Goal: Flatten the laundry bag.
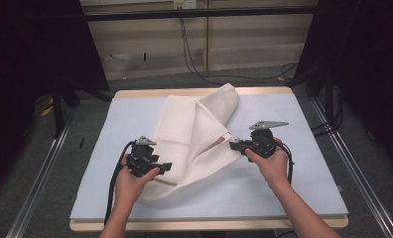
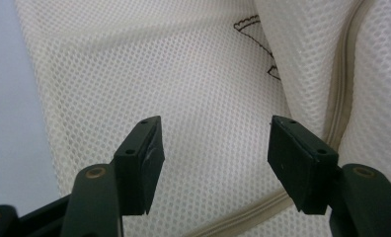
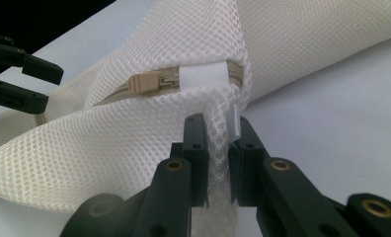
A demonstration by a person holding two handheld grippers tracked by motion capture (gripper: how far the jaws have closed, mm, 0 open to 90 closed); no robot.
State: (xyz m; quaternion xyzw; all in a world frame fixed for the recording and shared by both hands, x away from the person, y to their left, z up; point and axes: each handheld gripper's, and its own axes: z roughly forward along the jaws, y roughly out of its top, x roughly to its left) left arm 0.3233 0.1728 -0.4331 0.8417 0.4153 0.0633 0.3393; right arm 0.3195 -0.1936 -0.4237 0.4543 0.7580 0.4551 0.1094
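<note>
A cream mesh bag (image 1: 194,129) lies crumpled across the middle of the pale blue mat (image 1: 294,188), its far end folded up. My right gripper (image 1: 232,144) is shut on the bag's right corner. In the right gripper view its jaws (image 3: 218,148) pinch a fold of mesh just below the beige zipper pull (image 3: 146,80) and a white tab (image 3: 203,76). My left gripper (image 1: 165,167) stands open at the bag's near left edge. Its pads (image 2: 144,158) hover apart over flat mesh (image 2: 198,89), with the zipper seam (image 2: 341,89) to their right. The left gripper (image 3: 20,74) is also seen farther off.
The mat covers a wooden table (image 1: 204,225) whose edge runs along the front. Black stands (image 1: 60,104) and cables (image 1: 194,64) sit on the grey floor beyond. Metal rails (image 1: 358,173) flank both sides. Bare mat stretches right of and in front of the bag.
</note>
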